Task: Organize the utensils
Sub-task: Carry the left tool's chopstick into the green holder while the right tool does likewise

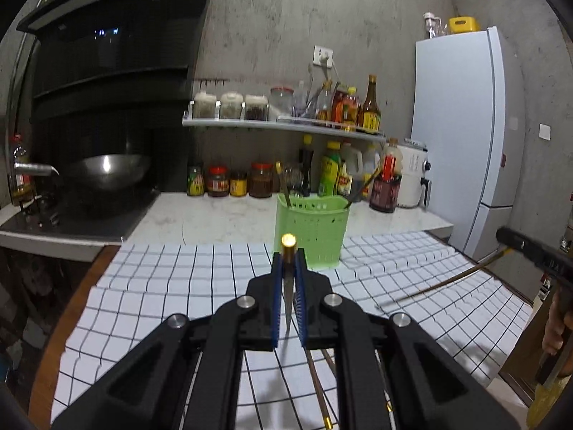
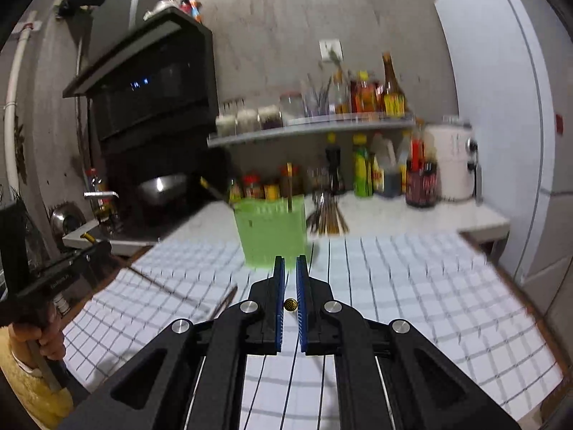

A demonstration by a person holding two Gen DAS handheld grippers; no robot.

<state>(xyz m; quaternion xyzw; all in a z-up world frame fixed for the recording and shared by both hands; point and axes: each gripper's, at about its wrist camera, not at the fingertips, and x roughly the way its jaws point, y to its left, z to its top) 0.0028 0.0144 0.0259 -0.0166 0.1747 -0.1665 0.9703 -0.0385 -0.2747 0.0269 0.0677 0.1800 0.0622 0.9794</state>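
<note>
A green slotted utensil holder [image 1: 311, 231] [image 2: 272, 233] stands on the checked cloth with two chopsticks [image 1: 283, 186] leaning in it. My left gripper [image 1: 288, 261] is shut on a gold-tipped chopstick [image 1: 288, 242], held end-on above the cloth, short of the holder. My right gripper [image 2: 290, 265] is shut on another chopstick, whose gold end [image 2: 290, 304] shows between the blue pads. Each view catches the other gripper at its edge: the right one [image 1: 530, 247] with its chopstick [image 1: 440, 279] slanting down to the left, the left one [image 2: 68, 268] with its chopstick [image 2: 157, 283] slanting down to the right.
Loose chopsticks [image 1: 317, 376] lie on the white checked cloth [image 1: 179, 286] under my left gripper. More chopsticks [image 2: 327, 215] lie on the counter behind the holder. Jars and bottles [image 1: 229, 182] line the back wall. A wok [image 1: 107, 172] sits left, a white fridge [image 1: 462, 125] right.
</note>
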